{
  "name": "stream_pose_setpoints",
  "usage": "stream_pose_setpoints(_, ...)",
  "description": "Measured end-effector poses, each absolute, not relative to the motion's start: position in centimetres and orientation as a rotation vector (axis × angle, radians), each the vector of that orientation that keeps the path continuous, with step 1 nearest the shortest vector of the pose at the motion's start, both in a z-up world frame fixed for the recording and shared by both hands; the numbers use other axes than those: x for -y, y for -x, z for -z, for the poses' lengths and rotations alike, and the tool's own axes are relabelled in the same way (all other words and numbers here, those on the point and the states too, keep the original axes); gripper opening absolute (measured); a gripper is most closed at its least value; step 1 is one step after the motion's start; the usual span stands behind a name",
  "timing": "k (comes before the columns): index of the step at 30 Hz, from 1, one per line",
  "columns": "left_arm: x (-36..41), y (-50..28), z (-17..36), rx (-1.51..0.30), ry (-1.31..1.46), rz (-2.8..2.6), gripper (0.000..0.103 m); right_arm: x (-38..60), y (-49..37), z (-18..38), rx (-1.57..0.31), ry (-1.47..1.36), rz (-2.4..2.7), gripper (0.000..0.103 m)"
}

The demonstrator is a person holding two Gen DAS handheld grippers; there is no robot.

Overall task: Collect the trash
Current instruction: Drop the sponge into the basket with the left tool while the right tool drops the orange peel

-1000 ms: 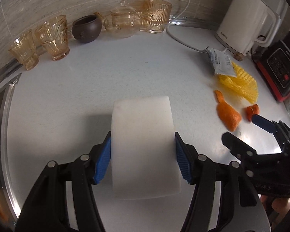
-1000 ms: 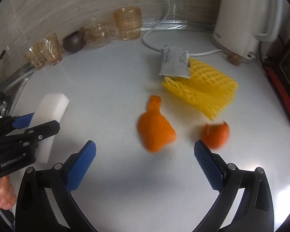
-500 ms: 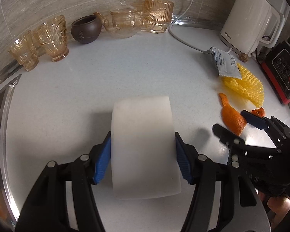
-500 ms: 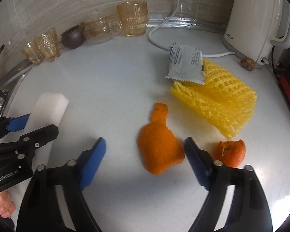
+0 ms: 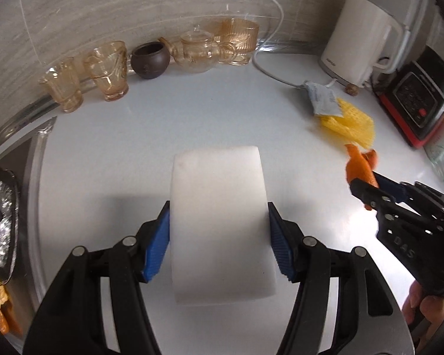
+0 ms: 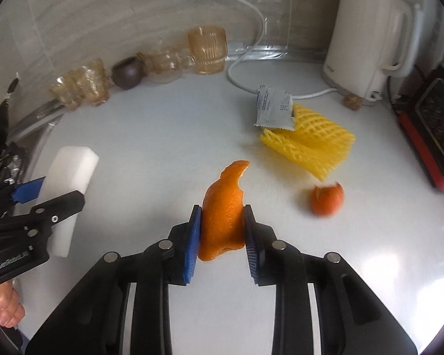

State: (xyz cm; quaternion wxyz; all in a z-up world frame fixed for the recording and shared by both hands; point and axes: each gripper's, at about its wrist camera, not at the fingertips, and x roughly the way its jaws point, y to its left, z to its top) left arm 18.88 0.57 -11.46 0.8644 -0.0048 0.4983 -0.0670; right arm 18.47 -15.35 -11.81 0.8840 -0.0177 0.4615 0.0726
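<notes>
My right gripper (image 6: 222, 236) is closing on a large piece of orange peel (image 6: 223, 207); both blue pads press its sides and it is lifted off the white counter. In the left wrist view the same peel (image 5: 358, 168) hangs from the right gripper (image 5: 370, 186) at the right. A smaller peel piece (image 6: 327, 199) lies to the right. A yellow foam fruit net (image 6: 310, 145) and a grey sachet wrapper (image 6: 273, 109) lie further back. My left gripper (image 5: 219, 245) is shut on a white foam block (image 5: 219, 222), also seen as the white block (image 6: 71, 183) at left.
Amber glasses (image 5: 85, 77), a dark brown pot (image 5: 149, 59) and a glass teapot (image 5: 196, 50) line the back wall. A white kettle (image 6: 367, 41) with its cable (image 6: 242, 80) and a red-black appliance (image 6: 432, 130) stand right. A sink with scraps (image 5: 0, 222) is left.
The right gripper's jaws closed from wide open onto the large orange peel and raised it off the counter. Both grippers rose and drew back; the left kept hold of the white block.
</notes>
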Motion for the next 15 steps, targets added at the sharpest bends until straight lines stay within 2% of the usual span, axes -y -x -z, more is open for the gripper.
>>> stream_pose_setpoints(6, -0.3, -13.8, 9.6, -1.039, -0.043, 0.207, 0.059, 14.9, -10.9, 9.1, -0.951, 0.016, -0.105, 0.028)
stream_pose_setpoints(15, 1.3, -2.0, 8.1, -1.034, -0.094, 0.264, 0.059, 14.7, 0.8, 6.9, -0.956, 0.010, -0.152, 0.028)
